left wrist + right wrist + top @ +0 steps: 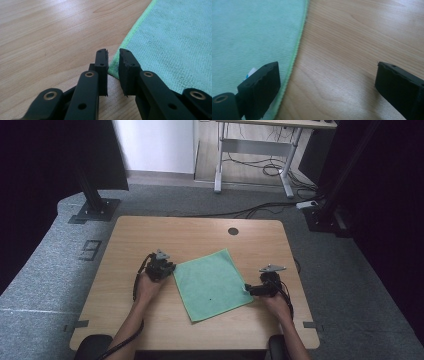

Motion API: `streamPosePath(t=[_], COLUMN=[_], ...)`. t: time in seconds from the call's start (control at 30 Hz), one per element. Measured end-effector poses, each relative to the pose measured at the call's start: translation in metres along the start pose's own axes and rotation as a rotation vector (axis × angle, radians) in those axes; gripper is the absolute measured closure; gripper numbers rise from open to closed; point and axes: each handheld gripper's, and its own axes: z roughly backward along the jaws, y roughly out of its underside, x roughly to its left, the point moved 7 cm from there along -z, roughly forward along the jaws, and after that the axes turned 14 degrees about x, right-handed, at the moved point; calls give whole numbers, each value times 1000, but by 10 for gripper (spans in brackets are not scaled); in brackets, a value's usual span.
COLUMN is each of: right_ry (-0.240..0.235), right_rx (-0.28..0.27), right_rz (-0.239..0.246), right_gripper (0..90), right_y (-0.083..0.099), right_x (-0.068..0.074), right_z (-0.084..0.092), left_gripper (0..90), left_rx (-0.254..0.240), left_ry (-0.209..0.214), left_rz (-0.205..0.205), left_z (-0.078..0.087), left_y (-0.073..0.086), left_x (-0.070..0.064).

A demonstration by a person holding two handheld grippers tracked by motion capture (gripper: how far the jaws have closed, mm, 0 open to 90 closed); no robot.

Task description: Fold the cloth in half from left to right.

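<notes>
Mint-green cloth point(212, 283), fine woven texture, brighter green stitched edge, one tiny dark speck near centre, small white tag w/ blue at one corner. Light wood-grain worktop point(150, 232), pale tan w/ darker streaks, black round hole at far edge. Left hand-held gripper point(113, 65) and right hand-held gripper point(328, 82): matte black jaws, brass-coloured rivets; grey plates on top. Grey carpet point(45, 270), speckled.

Matt woven green cloth point(214, 283) on smooth wooden table point(150, 232).
</notes>
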Motion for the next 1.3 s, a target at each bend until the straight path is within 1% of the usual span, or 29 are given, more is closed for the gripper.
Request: streamPosePath(t=[0.03, 0.07, 0.17, 0.2, 0.23, 0.27, 0.3, 0.33, 0.37, 0.4, 0.43, 0.47, 0.5, 0.67, 0.73, 0.77, 0.8, 0.87, 0.9, 0.93, 0.97, 1.07, 1.1, 1.13, 1.17, 1.2, 1.23, 1.27, 1.3], right_ry=[0, -11, -19, -19, -24, -31, -31, -44, -52, -52, -65, -65, -86, -143, -157, -157, -180, -205, -212, -212, -237, -272, -272, -300, -300, -324, -324, -349, -349], right_rx=[0, -7, -16, -16, -17, -16, -16, -17, -16, -16, -11, -11, -7, 11, 23, 23, 32, 37, 40, 40, 47, 56, 56, 60, 60, 69, 69, 75, 75], right_rz=[0, 13, 46, 46, 67, 78, 78, 101, 112, 112, 141, 141, 163, 211, 235, 235, 257, 277, 285, 285, 313, 359, 359, 392, 392, 416, 416, 439, 439], right_gripper=[66, 78, 89, 89, 93, 95, 95, 105, 113, 113, 122, 122, 121, 135, 158, 158, 197, 219, 234, 234, 261, 322, 322, 369, 369, 410, 410, 444, 444], right_y=[0, -2, -5, -5, -7, -8, -8, -9, -10, -10, -11, -11, -12, -12, -12, -12, -11, -11, -11, -11, -10, -10, -10, -9, -9, -9, -9, -9, -9], right_x=[0, 6, 16, 16, 24, 29, 29, 37, 42, 42, 51, 51, 60, 86, 96, 96, 107, 118, 122, 122, 136, 155, 155, 168, 168, 179, 179, 190, 190], right_z=[0, 4, 11, 11, 15, 16, 16, 19, 20, 20, 21, 21, 21, 18, 15, 15, 13, 10, 9, 9, 7, 5, 5, 4, 4, 2, 2, 2, 2], left_gripper=[783, 793, 829, 840, 847, 851, 855, 858, 861, 863, 865, 866, 867, 868, 867, 867, 866, 865, 864, 864, 863, 862, 862, 862, 862, 861, 861, 860, 861], left_rx=[0, 0, 3, 3, 4, 5, 5, 8, 9, 9, 10, 10, 10, 6, 4, 4, 2, 3, 2, 2, 1, 2, 2, 1, 1, 1, 1, 1, 1], left_ry=[0, 4, 12, 12, 13, 18, 18, 26, 30, 30, 38, 38, 41, 48, 48, 48, 40, 29, 24, 24, 26, 28, 28, 29, 29, 32, 32, 32, 32], left_rz=[0, 0, 0, 0, 1, 7, 7, 18, 21, 21, 25, 25, 26, 36, 35, 35, 30, 22, 22, 22, 23, 24, 24, 25, 25, 27, 27, 28, 28], left_z=[0, 0, 0, 0, 0, 0, 0, 0, 0, 0, 0, 0, 0, 0, 0, 0, 0, 0, 0, 0, 0, 0, 0, 0, 0, 0, 0, 0, 0], left_y=[0, 0, 0, 0, 0, -1, -1, -1, -1, -1, -1, -1, -1, 0, 0, 0, 0, 0, 0, 0, 0, 0, 0, 0, 0, 0, 0, 0, 0], left_x=[0, -1, -2, -2, -3, -3, -3, -2, -2, -2, -2, -2, -2, -1, -1, -1, -2, -2, -3, -3, -3, -2, -2, -2, -2, -2, -2, -2, -2])
